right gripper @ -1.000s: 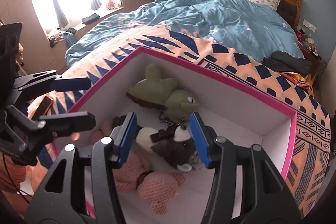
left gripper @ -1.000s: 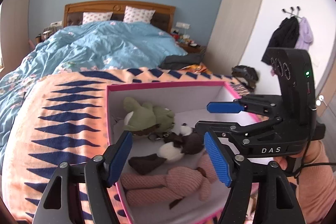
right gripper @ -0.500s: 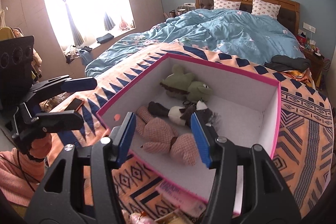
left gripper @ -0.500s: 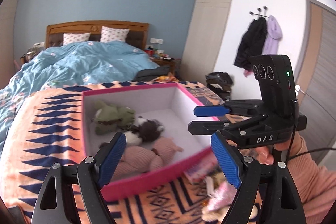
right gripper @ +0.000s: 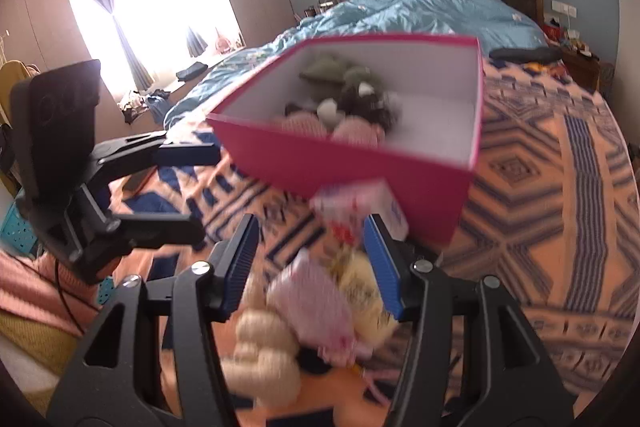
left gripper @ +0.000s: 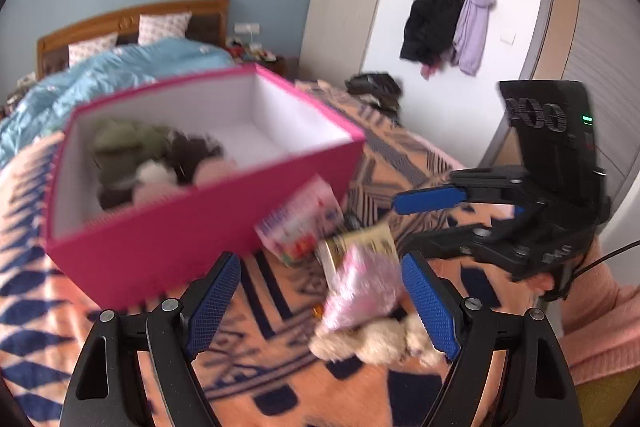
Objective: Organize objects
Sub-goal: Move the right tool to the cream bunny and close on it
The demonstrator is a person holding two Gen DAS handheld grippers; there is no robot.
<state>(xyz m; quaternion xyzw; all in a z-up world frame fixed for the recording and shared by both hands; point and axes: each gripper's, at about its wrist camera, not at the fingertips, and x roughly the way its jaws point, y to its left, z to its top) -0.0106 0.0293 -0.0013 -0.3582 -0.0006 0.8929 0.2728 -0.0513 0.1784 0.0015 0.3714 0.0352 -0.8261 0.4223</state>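
1. Pink box point(left gripper: 168, 247) sits on the patterned blanket point(right gripper: 560, 195), soft toys point(right gripper: 344, 99) inside.
2. Beside its front wall lie a packet point(left gripper: 300, 223) and a cream doll point(right gripper: 264, 347).
3. Left tool point(left gripper: 320, 311) and right tool point(right gripper: 316, 263) both gape, empty, over that loose pile.

Bed: orange blanket point(right gripper: 560, 187) with navy pattern — blue duvet point(right gripper: 420, 15) beyond.
On blanket: pink box point(left gripper: 168, 251), colourful carton point(left gripper: 300, 223) just beside it — pink-dressed plush point(left gripper: 360, 291) nearby.

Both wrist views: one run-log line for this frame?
phase: reaching for loose items | left gripper: open, empty | right gripper: open, empty | pink box: holds plush toys | cream plush: on blanket, outside box
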